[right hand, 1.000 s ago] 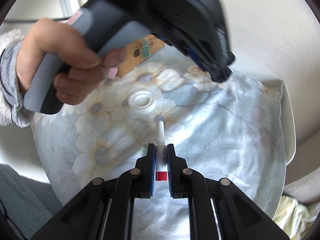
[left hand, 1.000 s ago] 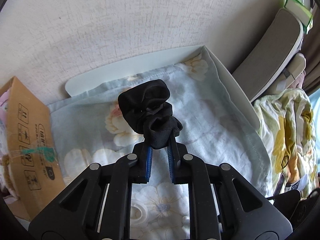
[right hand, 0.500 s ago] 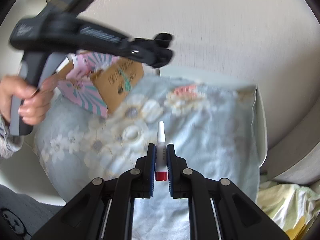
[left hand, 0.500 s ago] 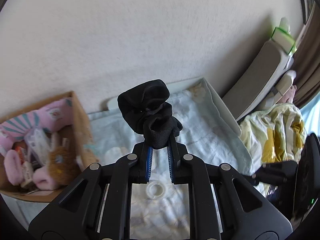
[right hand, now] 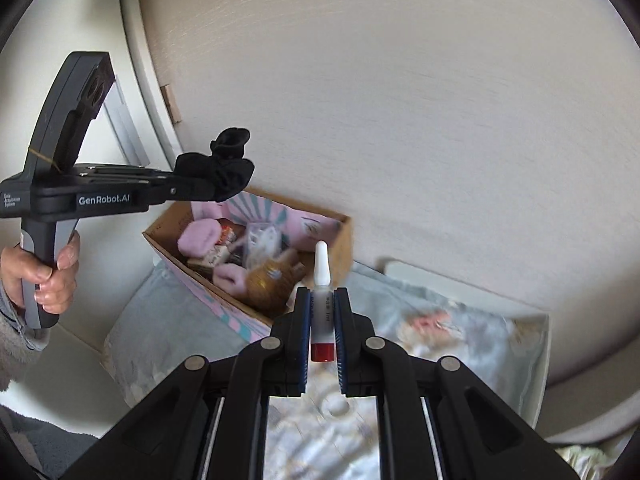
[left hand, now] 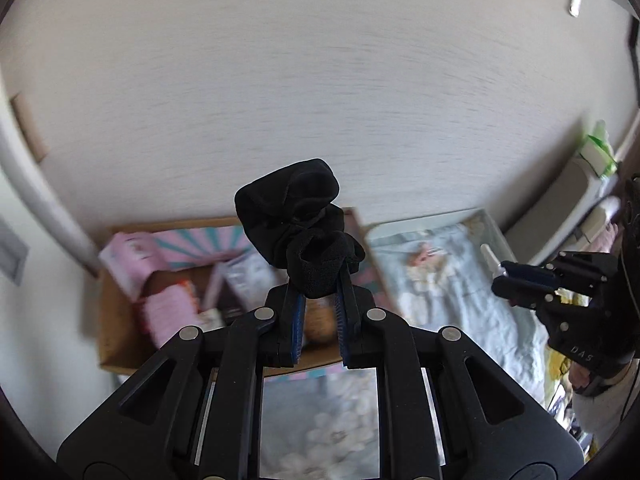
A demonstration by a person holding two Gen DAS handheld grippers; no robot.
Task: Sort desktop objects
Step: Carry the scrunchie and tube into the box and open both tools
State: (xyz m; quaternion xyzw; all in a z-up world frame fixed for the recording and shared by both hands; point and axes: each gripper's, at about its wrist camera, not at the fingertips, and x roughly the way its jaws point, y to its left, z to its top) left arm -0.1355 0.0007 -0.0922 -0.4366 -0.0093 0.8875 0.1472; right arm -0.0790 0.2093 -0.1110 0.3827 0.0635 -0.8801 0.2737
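My left gripper [left hand: 319,280] is shut on a black fabric scrunchie [left hand: 296,216], held in the air above an open cardboard box [left hand: 120,320] that holds pink fluffy items, packets and a brown furry thing. From the right wrist view the same gripper [right hand: 200,192] hovers with the scrunchie [right hand: 224,168] over the box's [right hand: 340,236] left end. My right gripper [right hand: 321,300] is shut on a small white tube with a red base [right hand: 322,312], its pointed tip up, in front of the box. That gripper [left hand: 504,276] shows at the right of the left wrist view.
The box stands on a pale blue floral cloth [right hand: 460,340] over a white tabletop, close to a textured wall [right hand: 400,100]. A tape ring [right hand: 334,406] lies on the cloth below my right gripper. A grey chair back [left hand: 560,200] and yellow floral fabric stand to the right.
Both grippers have risen and swung left from the cloth toward the cardboard box, each keeping its grip. The box has come fully into both views.
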